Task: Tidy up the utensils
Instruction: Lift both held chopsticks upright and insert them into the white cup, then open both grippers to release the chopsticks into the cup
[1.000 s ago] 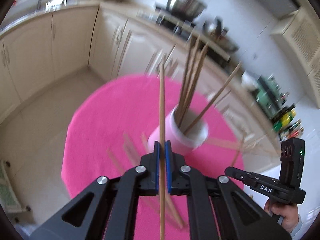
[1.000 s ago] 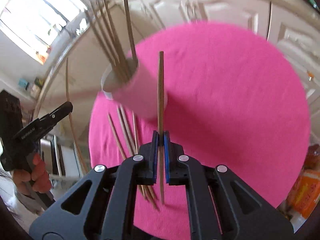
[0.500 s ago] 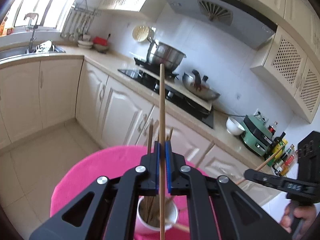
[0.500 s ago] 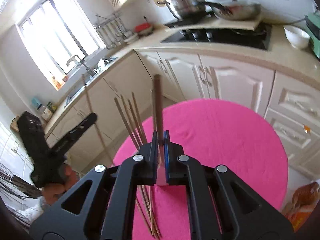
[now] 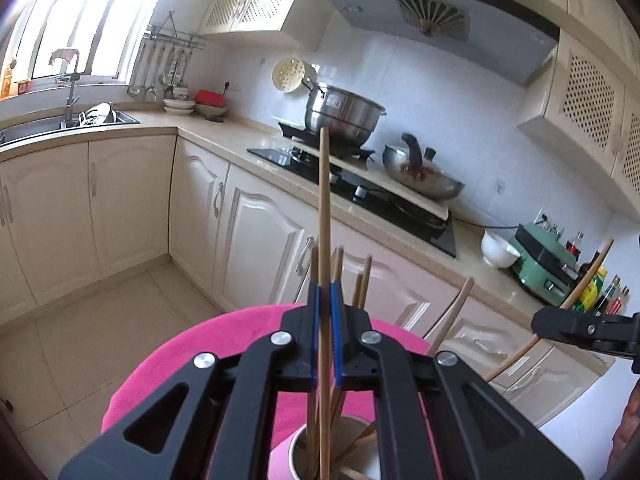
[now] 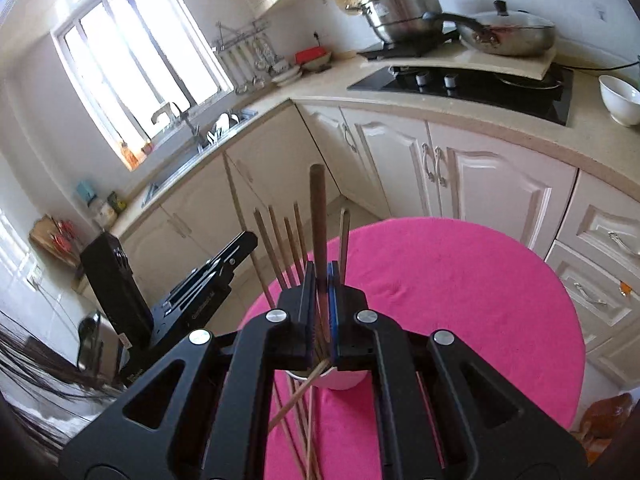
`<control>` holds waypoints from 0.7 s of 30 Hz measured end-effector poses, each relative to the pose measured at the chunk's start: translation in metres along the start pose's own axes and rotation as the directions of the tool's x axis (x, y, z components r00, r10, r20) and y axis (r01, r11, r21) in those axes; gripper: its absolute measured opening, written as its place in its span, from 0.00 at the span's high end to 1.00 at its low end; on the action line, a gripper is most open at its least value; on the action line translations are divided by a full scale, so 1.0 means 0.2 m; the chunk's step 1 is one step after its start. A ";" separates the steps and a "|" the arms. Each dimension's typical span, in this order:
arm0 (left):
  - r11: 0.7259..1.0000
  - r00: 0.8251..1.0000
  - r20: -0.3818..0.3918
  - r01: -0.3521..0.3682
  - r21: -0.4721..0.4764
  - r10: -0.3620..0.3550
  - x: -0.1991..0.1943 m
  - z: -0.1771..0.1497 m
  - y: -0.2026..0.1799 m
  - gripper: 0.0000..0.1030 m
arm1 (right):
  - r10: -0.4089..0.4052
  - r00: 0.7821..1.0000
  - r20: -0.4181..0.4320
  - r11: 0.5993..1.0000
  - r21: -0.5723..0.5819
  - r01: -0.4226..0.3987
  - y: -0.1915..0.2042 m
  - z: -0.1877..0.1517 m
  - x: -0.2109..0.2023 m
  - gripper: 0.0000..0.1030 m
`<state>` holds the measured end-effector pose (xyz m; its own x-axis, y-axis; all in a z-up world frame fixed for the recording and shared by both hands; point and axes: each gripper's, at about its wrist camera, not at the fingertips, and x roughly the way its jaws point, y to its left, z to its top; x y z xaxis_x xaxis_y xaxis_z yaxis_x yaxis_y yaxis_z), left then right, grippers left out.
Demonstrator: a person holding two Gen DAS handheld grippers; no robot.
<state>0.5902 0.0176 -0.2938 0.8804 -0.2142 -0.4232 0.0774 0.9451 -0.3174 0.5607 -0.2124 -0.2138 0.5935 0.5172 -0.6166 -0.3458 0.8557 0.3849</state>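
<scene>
My left gripper (image 5: 326, 292) is shut on a pale wooden chopstick (image 5: 324, 208) that stands upright, its lower end over the white cup (image 5: 298, 454). Several chopsticks (image 5: 360, 284) lean in that cup. My right gripper (image 6: 320, 276) is shut on a darker chopstick (image 6: 319, 216), just above the cup (image 6: 344, 380), which its fingers mostly hide. More chopsticks (image 6: 276, 248) stick up out of the cup. Loose chopsticks (image 6: 304, 432) lie on the pink cloth (image 6: 440, 280). Each view shows the other gripper off to the side: the right gripper (image 5: 576, 326) and the left gripper (image 6: 200, 280).
The round table with the pink cloth (image 5: 168, 364) stands close to cream kitchen cabinets (image 5: 256, 240). On the counter behind are a hob with a steel pot (image 5: 344, 116) and a wok (image 5: 424, 176), a white bowl (image 6: 620, 100) and a sink (image 5: 68, 124).
Both grippers have risen and tilted up with their chopsticks still held. The views swung from the tabletop to the kitchen, and the cup slid to the bottom of both frames.
</scene>
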 end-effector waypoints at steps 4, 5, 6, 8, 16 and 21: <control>1.000 1.000 -0.028 -0.012 0.009 0.013 0.03 -0.07 0.01 0.95 | -0.031 0.999 -0.040 0.999 -0.034 0.030 0.01 -0.07 0.07 0.95; 1.000 0.999 -0.036 -0.017 0.010 0.017 0.03 -0.08 0.01 0.95 | -0.027 0.998 -0.052 0.999 -0.029 0.026 0.01 -0.08 0.09 0.95; 1.000 0.999 -0.045 -0.022 0.007 0.022 0.03 -0.10 0.02 0.95 | -0.027 0.998 -0.062 0.999 -0.027 0.026 0.01 -0.10 0.11 0.95; 1.000 0.998 -0.061 -0.023 0.003 0.023 0.02 -0.12 0.02 0.95 | -0.026 0.997 -0.076 0.999 -0.025 0.025 0.01 -0.12 0.14 0.94; 1.000 0.992 -0.122 -0.013 -0.018 0.011 -0.04 -0.17 0.04 0.74 | -0.039 0.996 -0.077 0.999 0.008 0.040 0.02 -0.17 0.16 0.94; 0.997 0.987 -0.163 -0.010 -0.072 -0.002 -0.12 -0.20 0.10 0.71 | -0.050 0.998 -0.024 0.998 0.029 0.051 0.04 -0.17 0.08 0.75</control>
<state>0.5517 0.0319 -0.3230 0.7922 -0.2536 -0.5550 0.0352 0.9270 -0.3734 0.5426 -0.1972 -0.2435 0.5924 0.4741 -0.6514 -0.2943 0.8800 0.3728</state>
